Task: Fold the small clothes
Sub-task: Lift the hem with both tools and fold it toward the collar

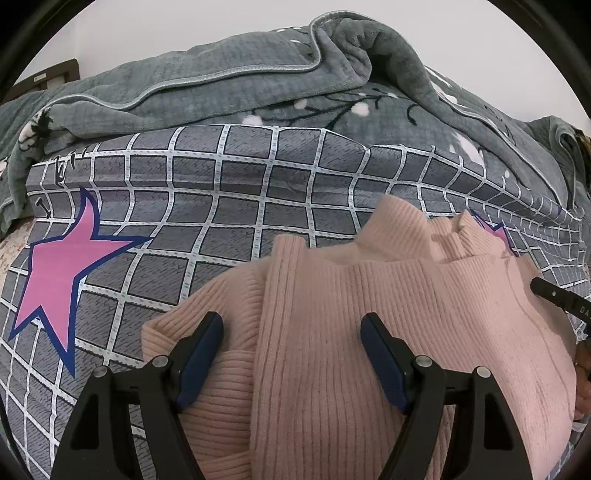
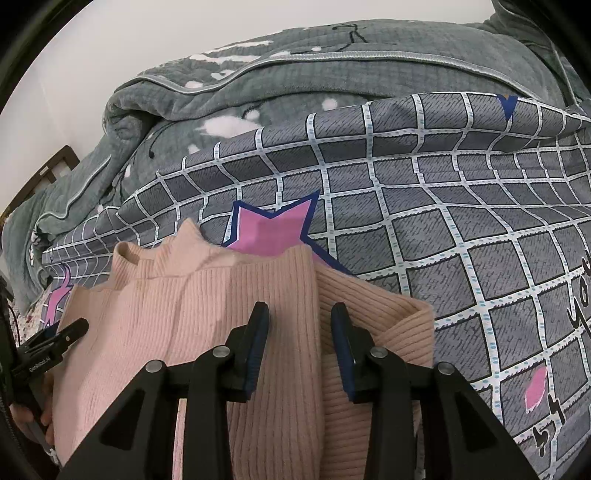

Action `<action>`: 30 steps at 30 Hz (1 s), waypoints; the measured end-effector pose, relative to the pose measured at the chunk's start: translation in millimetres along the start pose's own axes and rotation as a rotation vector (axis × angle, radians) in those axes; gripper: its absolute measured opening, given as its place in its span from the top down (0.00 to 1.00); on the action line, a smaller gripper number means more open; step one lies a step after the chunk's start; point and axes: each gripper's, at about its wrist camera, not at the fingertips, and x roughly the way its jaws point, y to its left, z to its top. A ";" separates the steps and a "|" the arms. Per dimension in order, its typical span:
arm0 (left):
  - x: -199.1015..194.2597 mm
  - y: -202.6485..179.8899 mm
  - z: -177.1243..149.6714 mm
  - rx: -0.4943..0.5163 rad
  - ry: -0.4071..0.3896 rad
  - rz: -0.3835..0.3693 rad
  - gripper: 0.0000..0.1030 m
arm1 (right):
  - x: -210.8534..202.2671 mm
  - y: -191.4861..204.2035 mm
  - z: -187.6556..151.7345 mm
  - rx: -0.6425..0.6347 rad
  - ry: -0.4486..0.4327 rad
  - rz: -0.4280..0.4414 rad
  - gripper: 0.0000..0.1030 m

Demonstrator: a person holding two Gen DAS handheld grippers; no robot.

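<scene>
Sweater, pink and ribbed, lies flat on the checked bedsheet, filling the lower centre and lower right of the left wrist view and the lower left and centre of the right wrist view. One sleeve is folded in over the body on each side, and the collar points toward the far side of the bed.

Left gripper: jaws spread wide apart over the sweater at the bottom of the frame, nothing between them. It also shows as a black tip at the left edge of the right wrist view, beside the garment's edge.

Right gripper: jaws parted, a narrower gap, straddling the folded sleeve edge; no cloth is visibly pinched. Its black tip enters the right edge of the left wrist view, over the sweater's shoulder.

Bedsheet: grey squares with white grid lines. A large pink star with a dark blue outline is printed at the left of the left wrist view, well apart from the sweater. A second star is partly covered by the collar.

Beyond the sheet, a grey-green blanket with pale piping lies bunched across the upper frame. A dark wooden bed frame shows at upper left, against a white wall.
</scene>
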 end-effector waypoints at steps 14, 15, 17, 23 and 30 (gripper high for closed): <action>-2.1 0.2 0.4 0.004 -0.015 0.010 0.26 | -4.7 1.5 -2.0 -0.005 -0.027 -0.003 0.70; -3.0 0.4 0.5 0.003 -0.020 0.014 0.26 | -4.5 2.4 -2.3 -0.008 -0.028 -0.003 0.84; -5.4 0.2 -0.2 0.003 -0.029 0.014 0.27 | -5.3 3.2 -3.1 -0.011 -0.028 -0.005 0.90; -12.3 0.5 -3.0 -0.008 -0.060 0.014 0.27 | -19.0 3.4 -3.4 -0.019 -0.073 -0.032 0.65; -23.8 11.1 -3.1 -0.066 -0.120 -0.037 0.27 | -63.7 7.2 -3.6 -0.086 -0.158 -0.155 0.46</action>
